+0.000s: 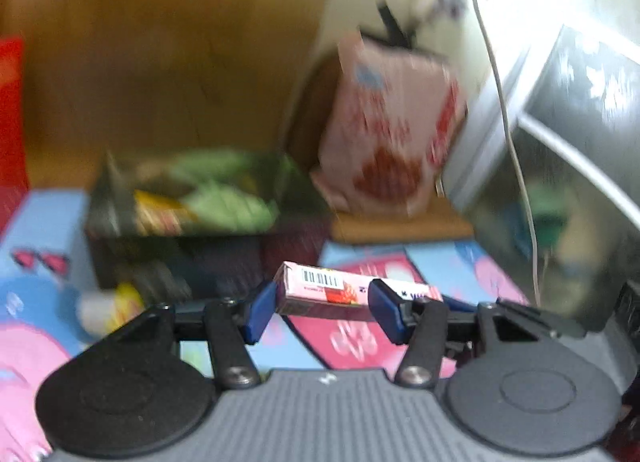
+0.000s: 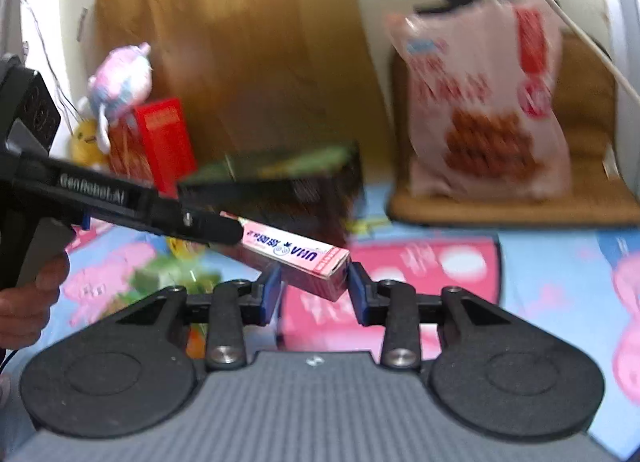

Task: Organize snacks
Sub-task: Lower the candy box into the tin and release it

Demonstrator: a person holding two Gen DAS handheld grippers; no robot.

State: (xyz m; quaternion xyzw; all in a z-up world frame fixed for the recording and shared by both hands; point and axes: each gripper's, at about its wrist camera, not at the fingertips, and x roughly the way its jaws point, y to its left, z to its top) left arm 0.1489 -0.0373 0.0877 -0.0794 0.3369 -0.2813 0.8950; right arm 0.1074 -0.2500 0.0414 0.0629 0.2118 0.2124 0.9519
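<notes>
A long pink snack box (image 1: pixel 320 290) (image 2: pixel 288 252) hangs tilted above the cartoon mat (image 2: pixel 560 262), spanning both grippers. In the left wrist view my left gripper (image 1: pixel 322 310) has its blue pads against the box: the left pad sits at the box's end and the right pad covers part of its side. In the right wrist view my right gripper (image 2: pixel 314 294) is shut on the box's other end. There my left gripper (image 2: pixel 228 229) reaches in from the left, held by a hand (image 2: pixel 28 302). Both views are blurred.
A dark basket (image 1: pixel 208 238) (image 2: pixel 320 189) holding green and yellow packets stands behind the box. A large pink snack bag (image 1: pixel 384 133) (image 2: pixel 480 109) leans on a brown cushion (image 2: pixel 580 197). A red box (image 2: pixel 164 141) and a plush toy (image 2: pixel 120 77) sit far left. Loose packets (image 1: pixel 112 306) lie on the mat.
</notes>
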